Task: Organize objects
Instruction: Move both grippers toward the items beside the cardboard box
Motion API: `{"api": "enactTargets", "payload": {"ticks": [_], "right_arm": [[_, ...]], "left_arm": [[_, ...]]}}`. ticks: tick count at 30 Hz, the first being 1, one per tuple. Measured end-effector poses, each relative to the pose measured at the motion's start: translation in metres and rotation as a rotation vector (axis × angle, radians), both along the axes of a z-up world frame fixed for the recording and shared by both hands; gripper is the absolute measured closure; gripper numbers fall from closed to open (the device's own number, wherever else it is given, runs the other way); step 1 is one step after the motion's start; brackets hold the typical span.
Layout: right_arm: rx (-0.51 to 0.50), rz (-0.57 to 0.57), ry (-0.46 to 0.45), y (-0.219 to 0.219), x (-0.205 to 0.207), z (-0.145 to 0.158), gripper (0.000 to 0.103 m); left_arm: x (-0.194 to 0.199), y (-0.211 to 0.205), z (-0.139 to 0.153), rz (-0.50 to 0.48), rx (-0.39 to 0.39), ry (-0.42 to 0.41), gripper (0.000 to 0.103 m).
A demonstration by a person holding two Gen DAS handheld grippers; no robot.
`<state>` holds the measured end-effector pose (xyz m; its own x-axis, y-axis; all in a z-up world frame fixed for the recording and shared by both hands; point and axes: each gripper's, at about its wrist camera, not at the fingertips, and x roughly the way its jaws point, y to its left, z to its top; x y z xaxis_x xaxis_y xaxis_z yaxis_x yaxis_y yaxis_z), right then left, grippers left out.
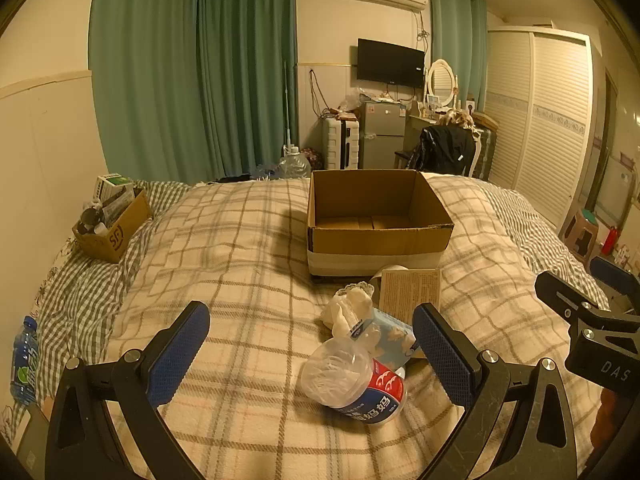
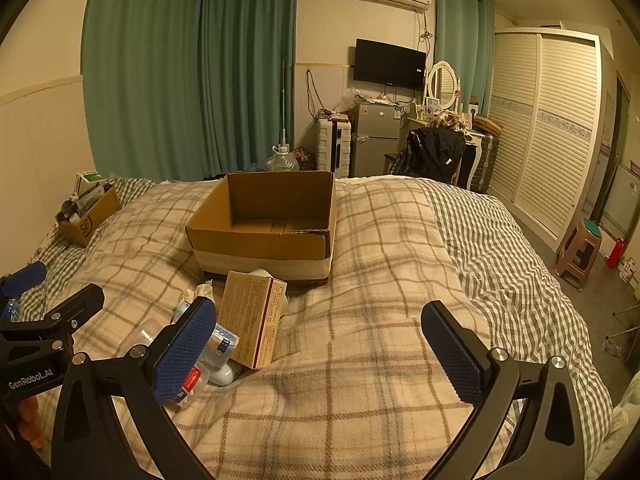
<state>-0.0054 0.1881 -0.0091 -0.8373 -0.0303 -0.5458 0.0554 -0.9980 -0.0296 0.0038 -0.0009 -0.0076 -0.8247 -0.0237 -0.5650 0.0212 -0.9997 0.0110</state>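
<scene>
Several loose items wait on the bed in front of an empty cardboard box

None of the sorting looks done: the clear plastic jar with a red and blue label, the crumpled tissue pack, the tan printed carton and a white roll partly hidden behind them lie clustered on the plaid blanket, just short of the box's near wall, and the box interior shows only bare cardboard. Left hand-held gripper has its jaws spread wide, the jar lying between them, untouched; right hand-held gripper is likewise spread over bare blanket, beside the carton, gripping nothing. Farther off, a smaller box already filled with odds and ends sits near the wall, and a blue bottle lies at the bed's edge
</scene>
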Motion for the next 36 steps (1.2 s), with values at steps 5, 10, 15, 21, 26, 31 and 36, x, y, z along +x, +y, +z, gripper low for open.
{"api": "enactTargets", "payload": {"ticks": [5, 10, 15, 21, 26, 31, 36], "right_arm": [[0.001, 0.0, 0.0, 0.0, 0.0, 0.0, 0.0], [0.001, 0.0, -0.001, 0.0, 0.0, -0.001, 0.0], [0.003, -0.001, 0.0, -0.001, 0.0, -0.001, 0.0], [0.005, 0.003, 0.009, -0.001, 0.002, 0.003, 0.0], [0.011, 0.001, 0.02, 0.002, 0.006, 0.009, 0.0], [0.017, -0.001, 0.021, 0.007, 0.01, 0.011, 0.0], [0.009, -0.003, -0.009, 0.015, 0.008, 0.003, 0.0]], "left_arm": [[0.0, 0.0, 0.0, 0.0, 0.001, -0.002, 0.0], [0.0, 0.001, -0.002, -0.001, 0.001, -0.006, 0.0], [0.0, 0.0, -0.001, -0.002, -0.001, -0.003, 0.0], [0.002, 0.0, 0.001, 0.001, -0.004, 0.003, 0.0], [0.006, 0.003, 0.007, 0.002, -0.014, 0.015, 0.0], [0.006, 0.004, 0.009, -0.006, -0.015, 0.014, 0.0], [0.005, 0.007, -0.003, -0.01, -0.026, -0.02, 0.0]]}}
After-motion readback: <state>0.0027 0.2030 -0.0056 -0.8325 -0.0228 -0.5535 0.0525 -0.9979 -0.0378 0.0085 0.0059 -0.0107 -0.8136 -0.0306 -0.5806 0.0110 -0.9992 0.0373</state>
